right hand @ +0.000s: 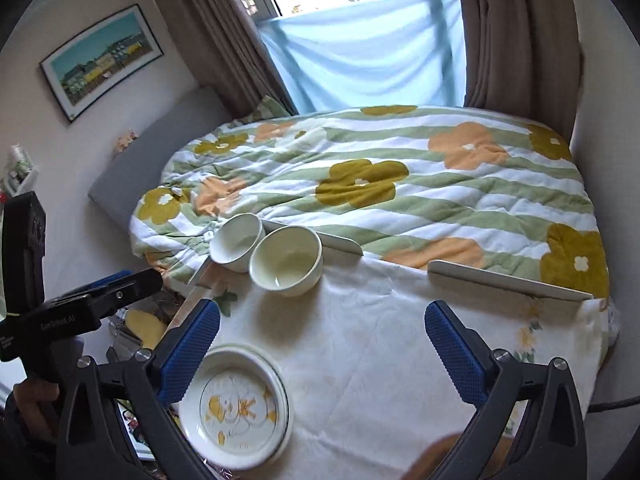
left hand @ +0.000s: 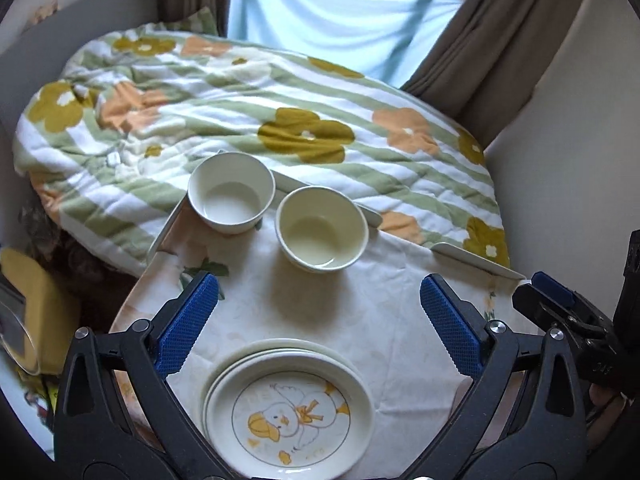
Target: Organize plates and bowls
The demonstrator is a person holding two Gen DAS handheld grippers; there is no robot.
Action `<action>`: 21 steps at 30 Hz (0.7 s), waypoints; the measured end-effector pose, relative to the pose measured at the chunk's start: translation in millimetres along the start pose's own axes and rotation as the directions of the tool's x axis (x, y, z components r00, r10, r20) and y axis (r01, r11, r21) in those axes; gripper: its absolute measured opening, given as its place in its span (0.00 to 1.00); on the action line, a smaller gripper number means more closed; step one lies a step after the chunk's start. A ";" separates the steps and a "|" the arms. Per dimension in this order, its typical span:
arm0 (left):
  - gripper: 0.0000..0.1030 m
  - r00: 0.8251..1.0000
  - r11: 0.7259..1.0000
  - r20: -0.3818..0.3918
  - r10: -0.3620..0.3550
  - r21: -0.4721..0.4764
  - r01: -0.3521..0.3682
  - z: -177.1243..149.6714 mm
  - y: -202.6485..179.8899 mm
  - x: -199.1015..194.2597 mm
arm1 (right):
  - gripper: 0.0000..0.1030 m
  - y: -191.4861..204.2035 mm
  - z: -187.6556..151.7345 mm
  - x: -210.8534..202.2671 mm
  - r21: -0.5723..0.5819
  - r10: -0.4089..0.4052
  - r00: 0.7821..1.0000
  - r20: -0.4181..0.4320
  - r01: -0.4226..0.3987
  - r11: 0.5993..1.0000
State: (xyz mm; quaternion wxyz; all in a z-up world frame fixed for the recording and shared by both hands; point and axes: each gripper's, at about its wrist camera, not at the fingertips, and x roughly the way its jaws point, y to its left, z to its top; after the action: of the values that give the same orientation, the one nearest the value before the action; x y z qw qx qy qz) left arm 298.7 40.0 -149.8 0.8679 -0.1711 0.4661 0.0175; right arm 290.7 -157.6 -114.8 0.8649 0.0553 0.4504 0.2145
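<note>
The left gripper [left hand: 320, 320] has black plastic arms with triangular cut-outs, round silver screws at the pivots, and blue pads [left hand: 188, 320] textured with a fine grid of dots. The right gripper [right hand: 322, 344] is built the same way, black with silver screws and blue dotted pads [right hand: 454, 354]. In the right wrist view the left gripper's black body carries white lettering reading "GenRobot.AI".
</note>
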 end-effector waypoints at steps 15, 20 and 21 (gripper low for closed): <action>0.44 0.944 0.994 -0.315 -0.093 -0.077 0.072 31.9 52.0 181.1 | 0.56 -6.1 21.5 179.8 0.233 0.058 0.961 -0.271 0.007 0.972; 0.32 0.937 0.995 -0.335 -0.097 -0.053 0.084 36.1 52.9 203.8 | 0.46 -4.6 18.5 205.1 0.262 0.065 0.950 -0.305 0.018 0.965; 0.28 0.937 0.995 -0.337 -0.096 -0.050 0.084 37.0 53.7 205.0 | 0.41 -4.4 19.3 208.3 0.265 0.064 0.949 -0.307 0.021 0.964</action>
State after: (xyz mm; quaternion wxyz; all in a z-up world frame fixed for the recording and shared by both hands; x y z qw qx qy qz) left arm 434.1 75.6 -313.2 0.7715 -0.2076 0.5998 -0.0437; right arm 412.3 -72.1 -262.1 0.7649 0.1406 0.6058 0.1680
